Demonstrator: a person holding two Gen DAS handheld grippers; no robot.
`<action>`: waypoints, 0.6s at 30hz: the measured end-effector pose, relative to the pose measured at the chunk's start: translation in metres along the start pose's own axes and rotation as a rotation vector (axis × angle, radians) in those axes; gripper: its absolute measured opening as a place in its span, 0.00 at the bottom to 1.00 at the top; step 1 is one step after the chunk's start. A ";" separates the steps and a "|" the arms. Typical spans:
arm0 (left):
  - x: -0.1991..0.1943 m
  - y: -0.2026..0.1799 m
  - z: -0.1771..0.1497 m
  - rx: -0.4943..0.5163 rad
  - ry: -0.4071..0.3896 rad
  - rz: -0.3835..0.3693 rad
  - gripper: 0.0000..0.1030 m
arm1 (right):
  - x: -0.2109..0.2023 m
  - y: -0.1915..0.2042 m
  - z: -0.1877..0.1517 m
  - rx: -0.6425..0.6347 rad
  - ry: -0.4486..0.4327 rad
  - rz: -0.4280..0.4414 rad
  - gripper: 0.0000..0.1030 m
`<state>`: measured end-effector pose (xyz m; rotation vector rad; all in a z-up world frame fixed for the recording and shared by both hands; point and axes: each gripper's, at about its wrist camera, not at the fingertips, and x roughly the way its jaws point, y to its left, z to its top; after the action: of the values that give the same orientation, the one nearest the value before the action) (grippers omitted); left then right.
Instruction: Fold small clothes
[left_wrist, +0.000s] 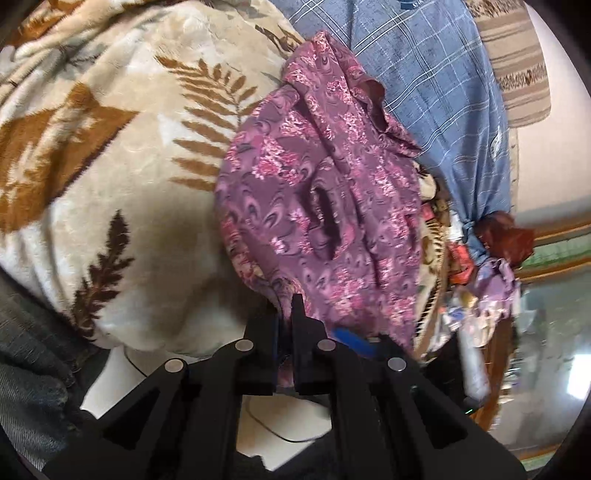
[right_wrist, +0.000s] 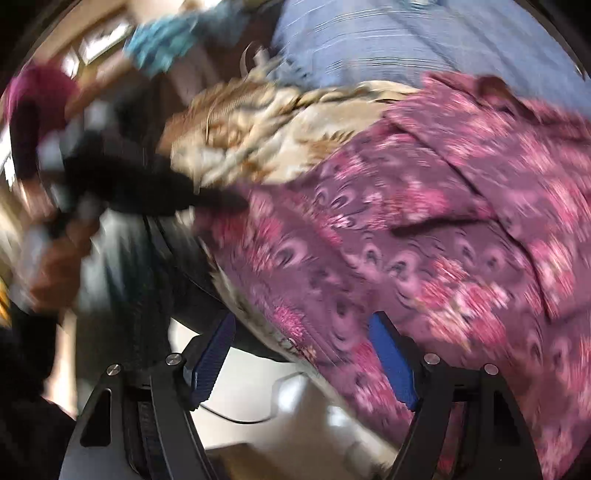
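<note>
Purple floral garment (left_wrist: 317, 206) lies crumpled on a cream blanket (left_wrist: 122, 177) printed with brown fern leaves, filling the middle of the left wrist view. At 6 o'clock there, the left gripper (left_wrist: 285, 314) has its black fingers (left_wrist: 301, 325) drawn nearly together, pinching the garment's near hem between them. Toward 1 o'clock a blue checked cloth (left_wrist: 436, 92) lies just beyond the garment, touching its far edge, and at 4 o'clock a heap of mixed coloured clothes (left_wrist: 484, 280) spills down beside it.

Only the right wrist view, badly smeared by motion, shows the other tool: the right gripper (right_wrist: 306, 332) with its blue-padded fingers (right_wrist: 391, 354) spread wide, the garment's (right_wrist: 424, 236) near edge lying between them but clamped by neither. That view also shows, at 9 o'clock, the left gripper (right_wrist: 218, 201) from outside as a dark shape reaching to the garment's edge, with a blurred hand (right_wrist: 55, 273) behind it. The blanket (right_wrist: 258, 133) and the blue cloth (right_wrist: 406, 40) sit toward 12 o'clock.
</note>
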<state>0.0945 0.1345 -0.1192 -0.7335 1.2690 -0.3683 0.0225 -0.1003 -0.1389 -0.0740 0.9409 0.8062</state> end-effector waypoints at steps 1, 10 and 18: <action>0.001 -0.001 0.003 -0.010 0.003 -0.017 0.03 | 0.008 0.006 -0.002 -0.036 0.014 -0.034 0.75; -0.001 0.003 0.018 -0.040 -0.018 -0.095 0.03 | 0.009 0.006 -0.026 -0.155 -0.001 -0.426 0.06; -0.004 -0.008 0.039 -0.017 -0.019 -0.126 0.03 | -0.046 -0.011 -0.006 -0.041 -0.072 -0.404 0.04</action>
<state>0.1312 0.1426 -0.1065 -0.8326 1.2120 -0.4521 0.0099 -0.1373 -0.1113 -0.2606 0.8062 0.4507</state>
